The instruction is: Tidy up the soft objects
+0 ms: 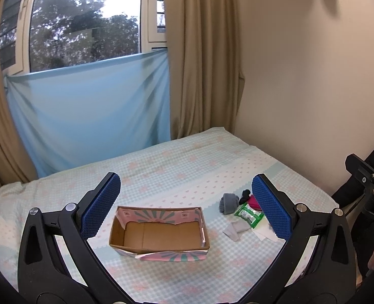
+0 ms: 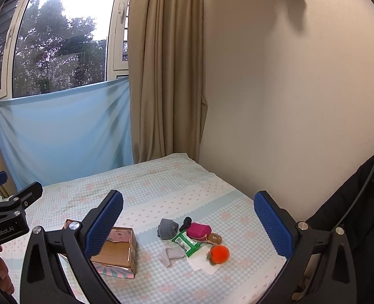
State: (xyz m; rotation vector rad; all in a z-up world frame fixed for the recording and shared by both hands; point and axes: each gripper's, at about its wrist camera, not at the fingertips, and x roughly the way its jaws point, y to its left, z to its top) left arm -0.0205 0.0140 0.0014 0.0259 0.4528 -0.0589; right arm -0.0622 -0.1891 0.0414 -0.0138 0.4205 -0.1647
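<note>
Box (image 1: 159,230) at lower centre, open-topped to take items; soft pile (image 2: 189,240) lower middle, unsorted; left gripper (image 1: 185,209) and right gripper (image 2: 188,224) both spread wide, holding nothing, poised for picking

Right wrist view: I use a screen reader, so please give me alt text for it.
An open right gripper hangs above a checked bedspread, framing a pile of small soft items: grey sock, pink pouch, green packet, orange pompom. An open cardboard box sits left.
</note>
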